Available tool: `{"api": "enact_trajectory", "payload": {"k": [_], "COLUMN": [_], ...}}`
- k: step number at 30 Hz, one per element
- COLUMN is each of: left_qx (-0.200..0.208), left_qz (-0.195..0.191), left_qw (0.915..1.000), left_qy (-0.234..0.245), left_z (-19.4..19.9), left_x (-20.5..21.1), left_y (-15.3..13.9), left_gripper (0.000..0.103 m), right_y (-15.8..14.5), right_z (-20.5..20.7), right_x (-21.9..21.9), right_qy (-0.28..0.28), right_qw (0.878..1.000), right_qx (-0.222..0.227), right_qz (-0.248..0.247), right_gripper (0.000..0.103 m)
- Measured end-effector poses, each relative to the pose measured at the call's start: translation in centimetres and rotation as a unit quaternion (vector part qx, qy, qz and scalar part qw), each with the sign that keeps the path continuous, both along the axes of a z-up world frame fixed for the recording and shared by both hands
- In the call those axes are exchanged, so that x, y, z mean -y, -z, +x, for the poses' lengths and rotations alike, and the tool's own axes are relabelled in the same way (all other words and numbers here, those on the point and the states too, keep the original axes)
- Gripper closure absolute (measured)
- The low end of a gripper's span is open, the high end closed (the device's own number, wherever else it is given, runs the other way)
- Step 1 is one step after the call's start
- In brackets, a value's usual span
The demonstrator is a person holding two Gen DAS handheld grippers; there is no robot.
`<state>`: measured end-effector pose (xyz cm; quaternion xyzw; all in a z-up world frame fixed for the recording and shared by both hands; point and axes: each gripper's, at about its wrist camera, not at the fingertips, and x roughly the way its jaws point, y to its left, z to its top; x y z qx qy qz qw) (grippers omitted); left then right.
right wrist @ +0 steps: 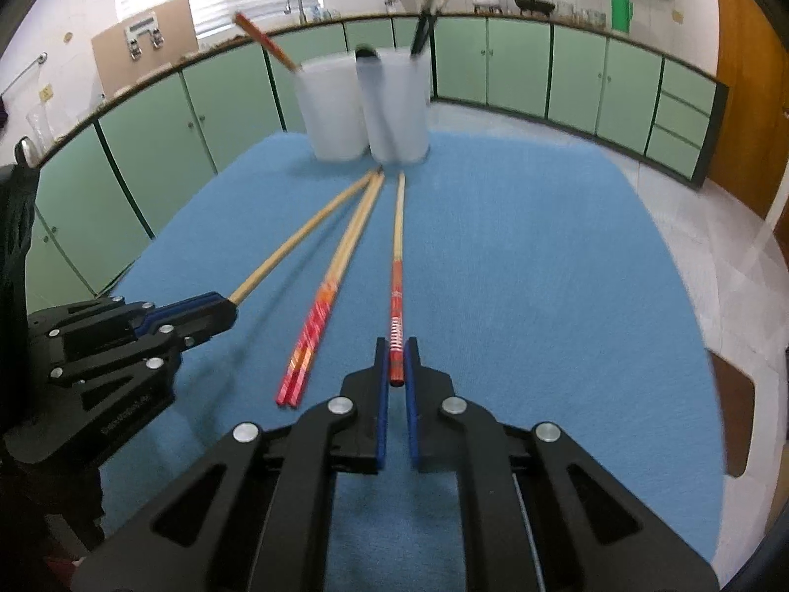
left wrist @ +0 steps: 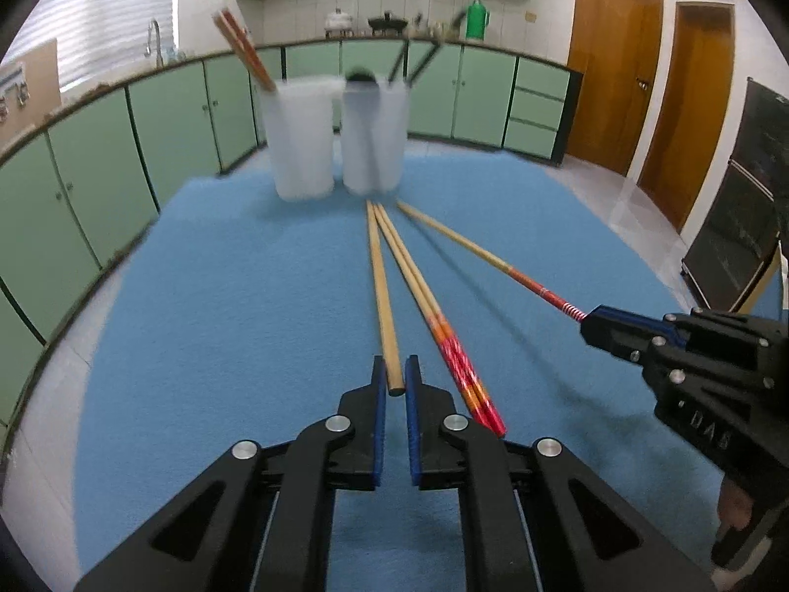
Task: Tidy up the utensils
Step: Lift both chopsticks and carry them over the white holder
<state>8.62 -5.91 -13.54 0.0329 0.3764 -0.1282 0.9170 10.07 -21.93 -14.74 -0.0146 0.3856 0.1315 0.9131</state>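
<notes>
Left wrist view, left to right. Left cup (left wrist: 302,138), translucent white, stood at the far edge of the blue counter (left wrist: 222,306); red-ended chopsticks (left wrist: 244,49) leaned out of it toward the left. Right cup (left wrist: 376,138) stood just beside it, whether touching could not be told; dark utensils (left wrist: 414,61) stuck out of it.

Left gripper (left wrist: 394,385) was clenched on the plain chopstick (left wrist: 380,286), jaws pressed on its blunt wooden end, tip pointing toward the cups. No earlier picture was at hand to compare.

Just right of that, a pair of chopsticks (left wrist: 424,306) lay on the counter side by side, touching, red patterned ends nearest the camera, held by neither gripper.

Further right, the right gripper (left wrist: 589,320) was clenched on the red-striped chopstick (left wrist: 483,251) at its red end.

Right wrist view confirmed this: left gripper (right wrist: 232,303) grasping the plain chopstick (right wrist: 301,232) at left, loose pair (right wrist: 335,286) in the middle, right gripper (right wrist: 396,370) closed on the red-striped chopstick (right wrist: 397,256). All four tips converged near the base of the right cup (right wrist: 398,108); left cup (right wrist: 333,108) beside it. Dark lines on the counter (right wrist: 542,271) alongside both held chopsticks looked like shadows.
</notes>
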Motion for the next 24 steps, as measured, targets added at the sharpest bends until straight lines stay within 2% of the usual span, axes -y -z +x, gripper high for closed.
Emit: {"api": "enact_trajectory", "payload": {"k": [11, 17, 24], "left_qx": [0.089, 0.12, 0.131], "left_qz": [-0.02, -0.033, -0.039], "left_qw": [0.9958, 0.992, 0.9899], "left_qy": [0.009, 0.02, 0.039], "left_z": [0.8, 2.6, 5.2], "left_x": [-1.5, -1.4, -1.2], "left_y": [-8.6, -11.9, -14.1], "left_gripper": [0.096, 0.096, 0.097], "right_y": [-8.2, -12.6, -15.9], "right_z": [1.3, 2.9, 5.8], "right_x": [1.5, 1.4, 0.3], "right_qy": [-0.013, -0.028, -0.06], "right_qw": [0.998, 0.995, 0.993], "right_qx": [0.059, 0.088, 0.092], "right_qz": [0.037, 0.046, 0.032], "right_gripper": [0.098, 0.098, 0.098]}}
